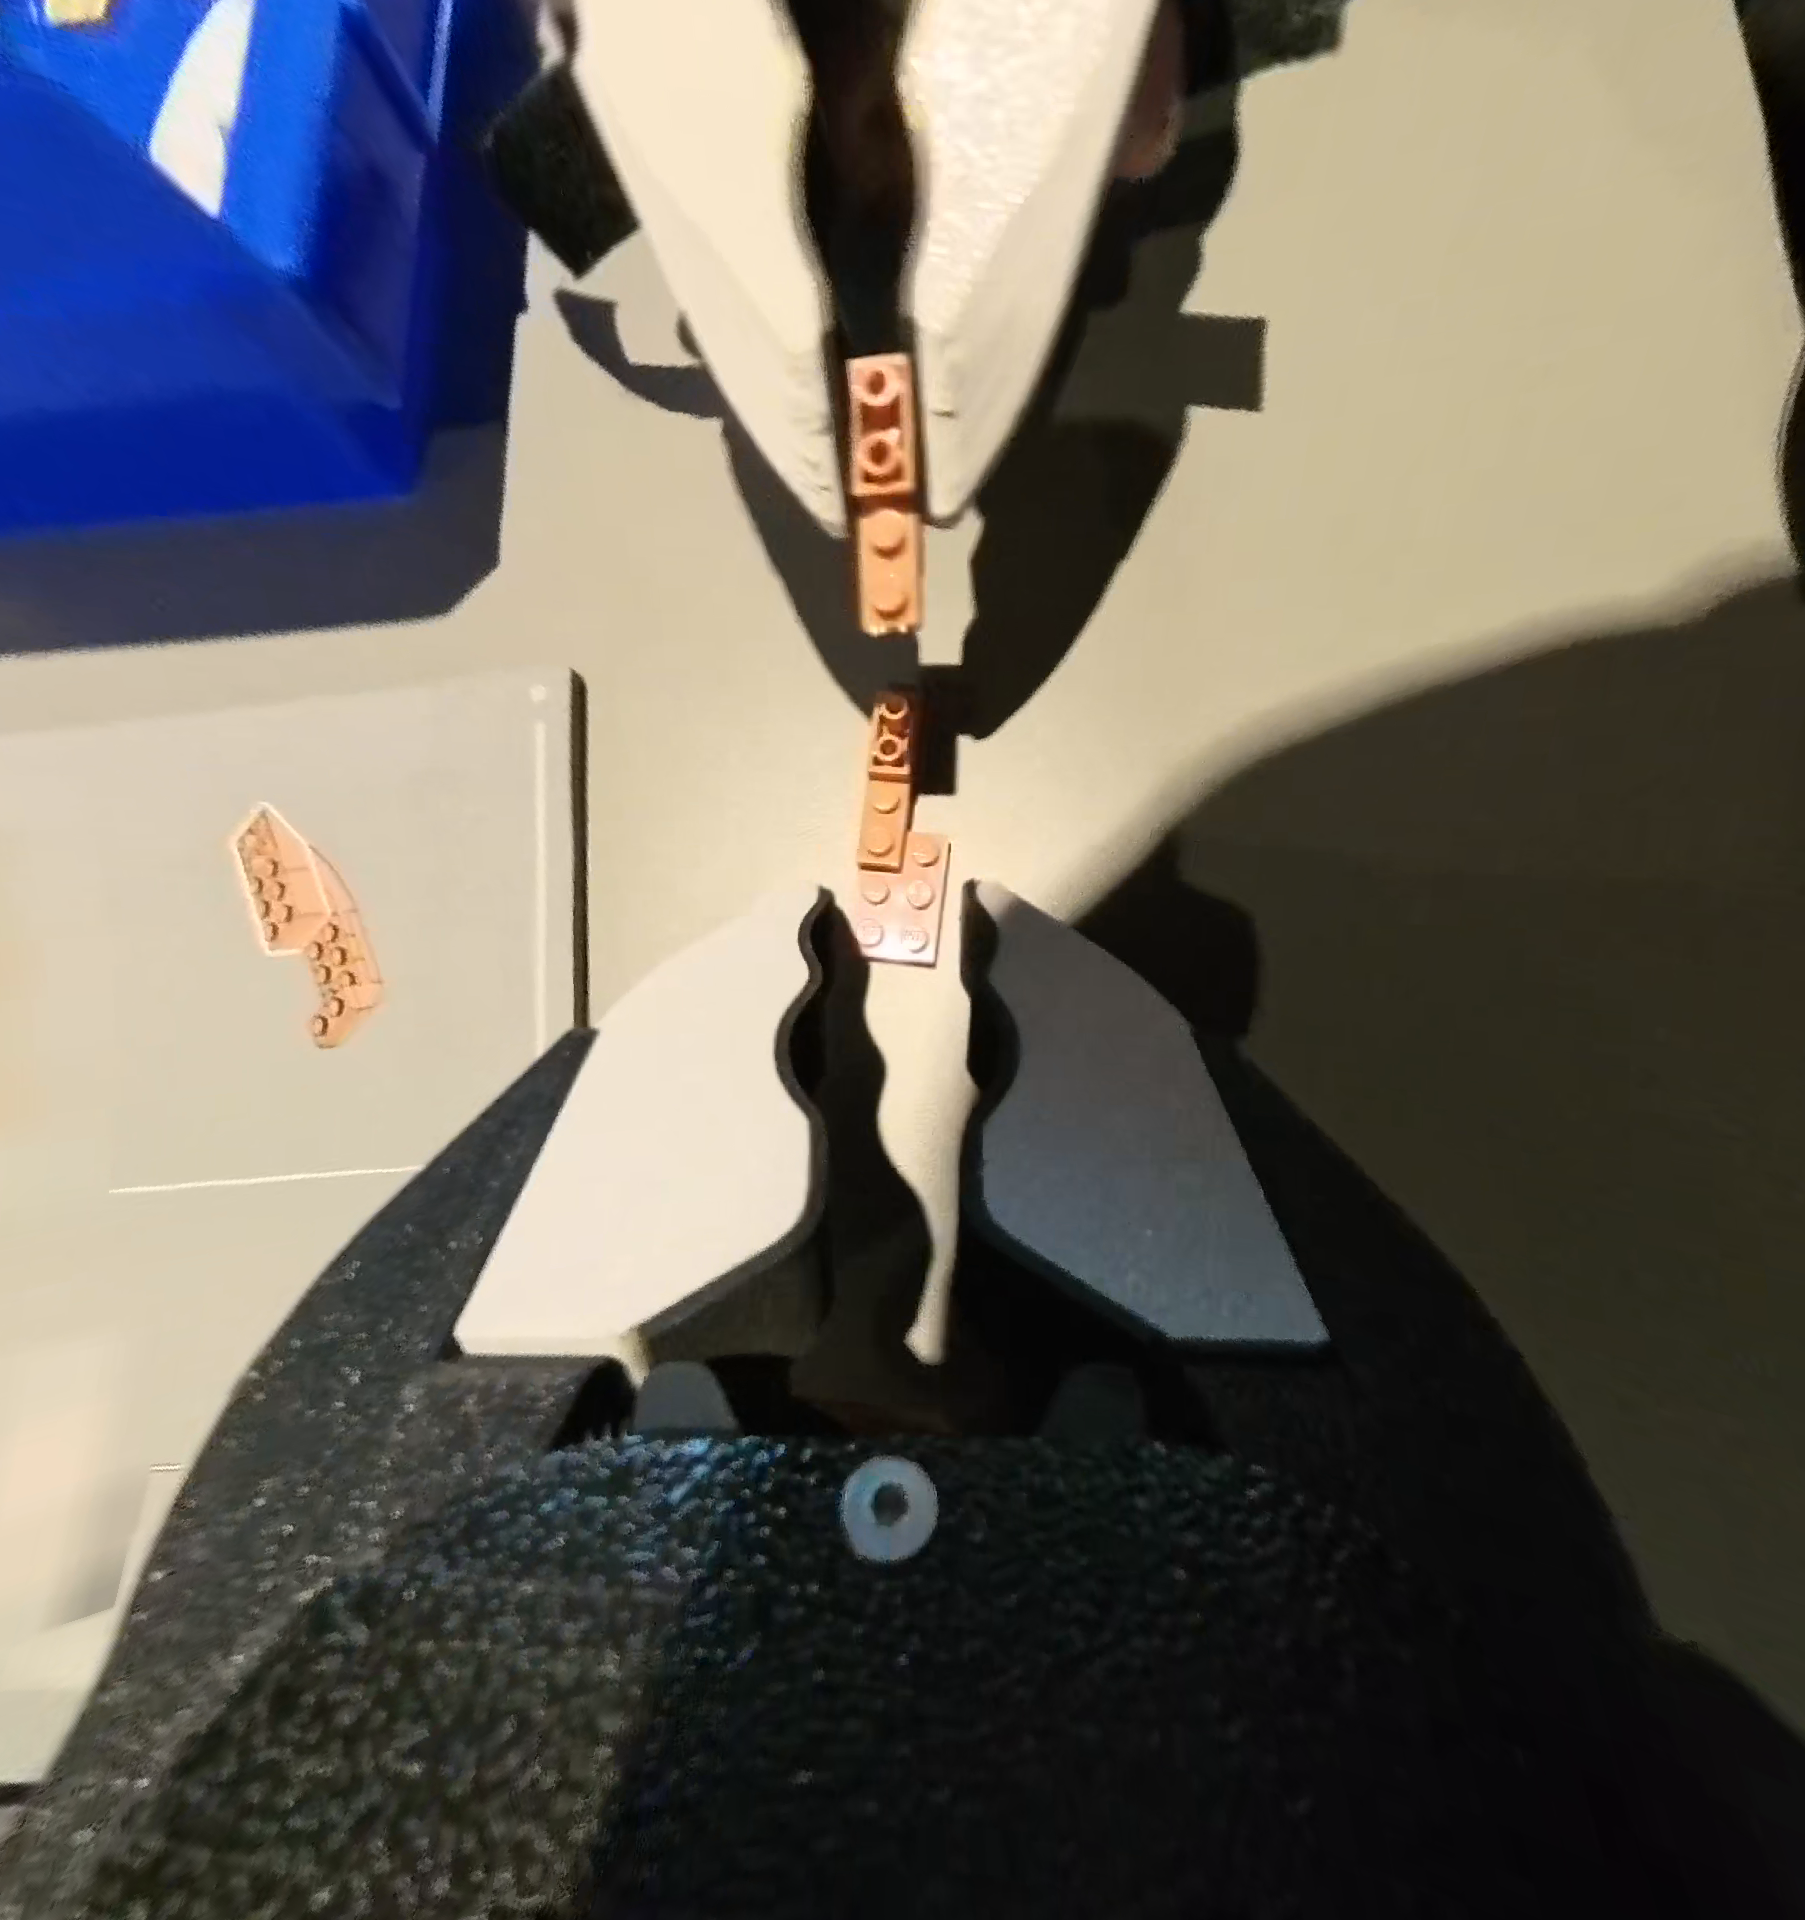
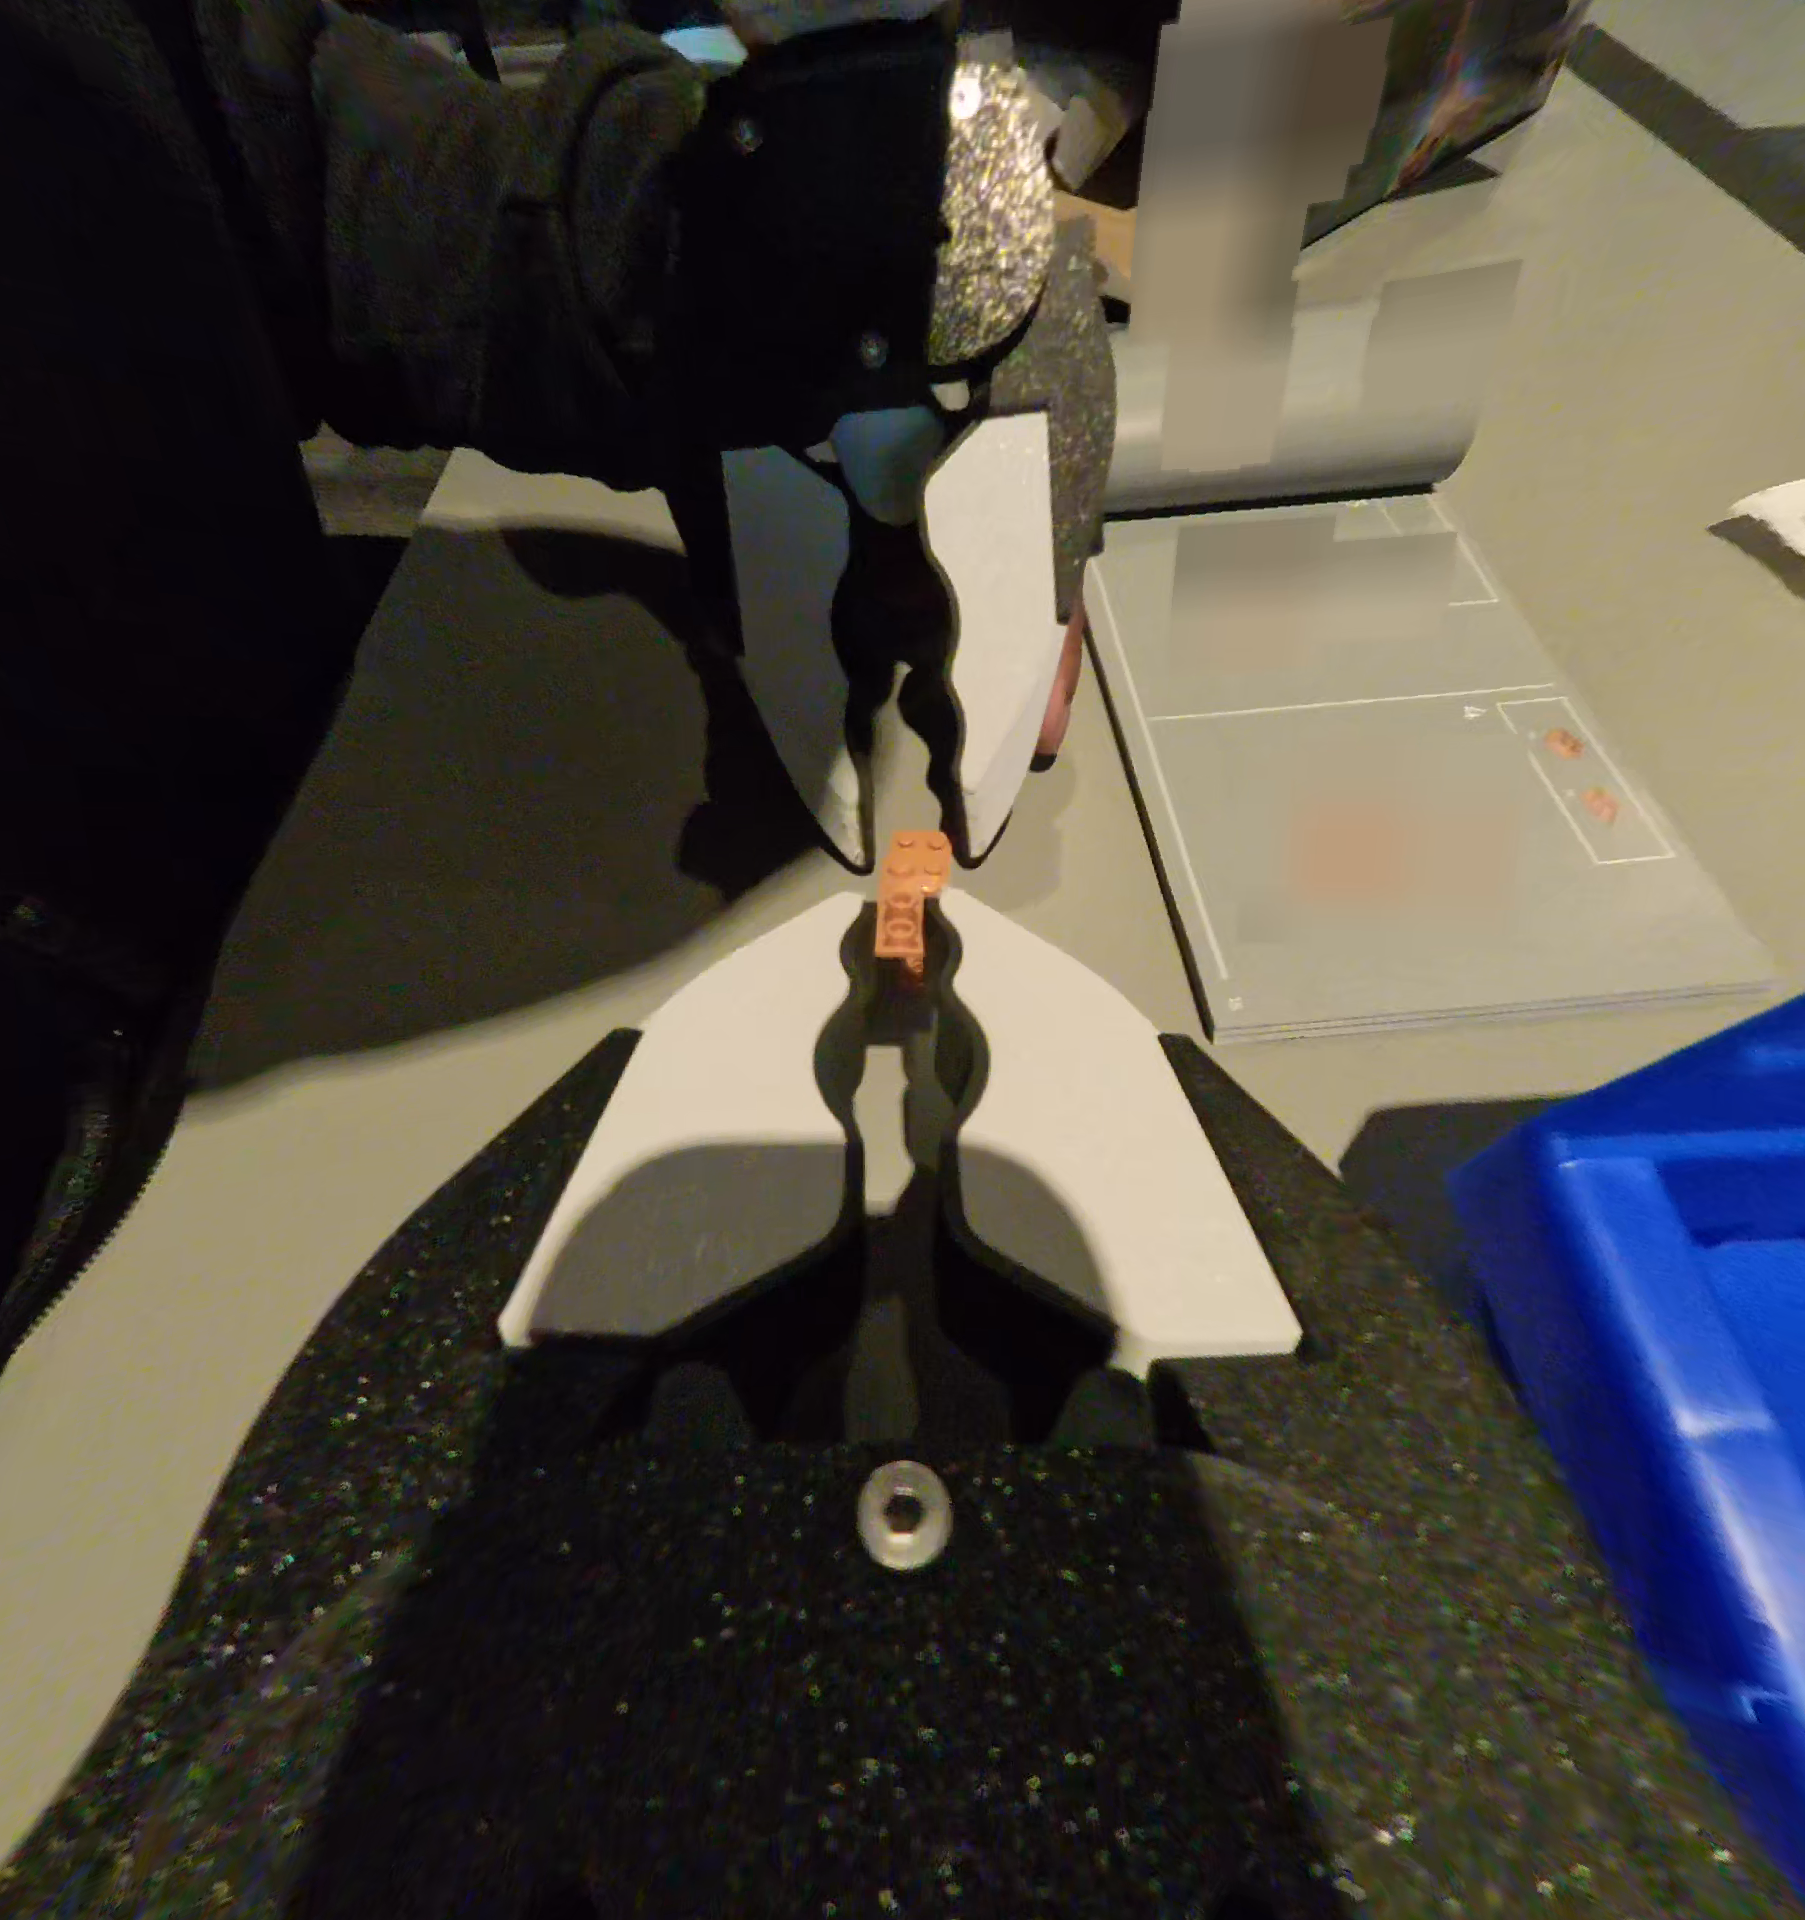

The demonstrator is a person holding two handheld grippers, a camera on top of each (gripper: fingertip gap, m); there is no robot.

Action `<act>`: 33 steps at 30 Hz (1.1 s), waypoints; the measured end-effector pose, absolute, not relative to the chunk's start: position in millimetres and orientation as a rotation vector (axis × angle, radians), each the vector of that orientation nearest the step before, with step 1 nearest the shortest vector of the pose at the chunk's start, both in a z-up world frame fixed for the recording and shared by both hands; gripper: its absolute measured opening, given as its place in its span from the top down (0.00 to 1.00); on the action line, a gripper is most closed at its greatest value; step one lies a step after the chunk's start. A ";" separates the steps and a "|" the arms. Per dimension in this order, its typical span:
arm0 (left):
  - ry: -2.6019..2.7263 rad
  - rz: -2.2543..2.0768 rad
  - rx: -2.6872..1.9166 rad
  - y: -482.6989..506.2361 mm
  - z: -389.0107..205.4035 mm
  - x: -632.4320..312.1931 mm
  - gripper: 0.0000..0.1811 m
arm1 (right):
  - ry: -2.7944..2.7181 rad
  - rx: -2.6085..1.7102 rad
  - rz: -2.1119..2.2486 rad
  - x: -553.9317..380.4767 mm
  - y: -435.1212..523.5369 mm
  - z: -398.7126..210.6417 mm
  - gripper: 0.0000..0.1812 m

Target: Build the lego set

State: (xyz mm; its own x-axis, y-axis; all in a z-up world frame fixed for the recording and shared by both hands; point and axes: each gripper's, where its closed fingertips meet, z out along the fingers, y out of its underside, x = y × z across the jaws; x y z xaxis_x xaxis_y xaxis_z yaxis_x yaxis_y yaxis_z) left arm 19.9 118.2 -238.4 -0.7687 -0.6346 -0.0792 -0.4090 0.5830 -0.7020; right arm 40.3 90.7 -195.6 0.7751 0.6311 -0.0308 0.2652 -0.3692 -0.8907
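A: What is the surface like?

B: A plain grey table (image 1: 1397, 436), lit hard, with deep shadows. Of the room I can tell little. In the left wrist view, at far left, stands one blue bin (image 1: 202, 343); below it lies one open booklet (image 1: 254, 935), its page printed with an orange model.

A: And in the middle?

B: The two grippers meet tip to tip. The left gripper (image 1: 893, 914) has its fingers a little apart, a small orange plate (image 1: 903, 914) between the tips; whether they press on it I cannot tell. A narrow strip (image 1: 890, 790) joins that plate at one corner and runs away from it.

A: And the other one?

B: The right gripper (image 1: 885, 520) is clamped on a second narrow strip (image 1: 885, 499), whose end sticks out past the tips, just short of the first strip.

A: How many pieces, then?

B: Three that I can count: one plate and two strips, all the same orange, studded, some studs hollow.

A: Further right?

B: In the right wrist view, a dark sleeve (image 2: 150, 520) at left, the booklet past the grippers, a paper sheet (image 2: 1802, 540) at the far right edge, and the bin at lower right.
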 end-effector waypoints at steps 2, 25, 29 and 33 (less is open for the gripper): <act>2.504 -0.993 -0.900 118.7 -239.7 20.1 0.89 | -0.694 -1.971 0.456 37.8 89.6 -198.0 0.96; 2.479 -0.988 -0.976 113.3 -240.6 25.2 0.92 | -0.804 -2.097 0.204 27.1 98.2 -223.2 0.96; 2.481 -0.989 -0.974 113.4 -240.6 25.2 0.92 | -0.811 -2.122 0.170 28.6 98.7 -227.3 0.96; 2.487 -0.994 -0.967 112.6 -240.5 24.4 0.92 | -0.818 -2.147 0.132 29.8 99.5 -231.5 0.96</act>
